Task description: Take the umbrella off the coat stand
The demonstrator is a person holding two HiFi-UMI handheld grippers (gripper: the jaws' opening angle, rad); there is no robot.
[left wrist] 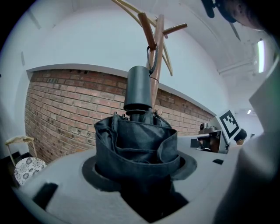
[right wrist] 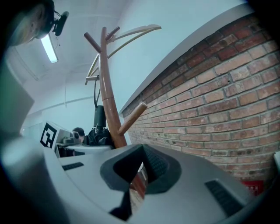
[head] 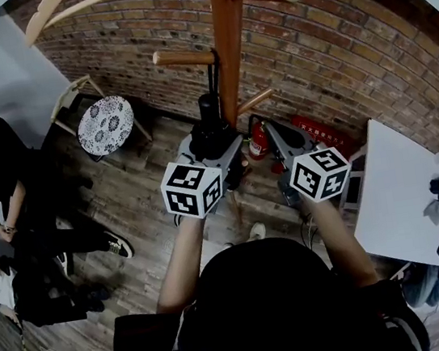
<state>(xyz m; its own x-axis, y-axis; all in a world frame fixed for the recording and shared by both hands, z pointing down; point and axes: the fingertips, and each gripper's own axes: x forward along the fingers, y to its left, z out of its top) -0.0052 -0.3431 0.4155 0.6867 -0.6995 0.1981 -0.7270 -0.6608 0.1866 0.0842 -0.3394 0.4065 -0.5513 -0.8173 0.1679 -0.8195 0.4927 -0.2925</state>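
Note:
A black folded umbrella hangs by its strap from a peg of the wooden coat stand. My left gripper reaches level at the stand and is shut on the umbrella's bunched canopy, just under the dark cylindrical handle. The fabric fills the hollow between the jaws of the left gripper. My right gripper hovers to the right of the pole, beside a lower peg, shut with nothing in it; only a thin slit shows at the right gripper.
A brick wall runs behind the stand. A red fire extinguisher and a red box stand at its foot. A white table is at the right, a patterned stool at the left, a seated person further left.

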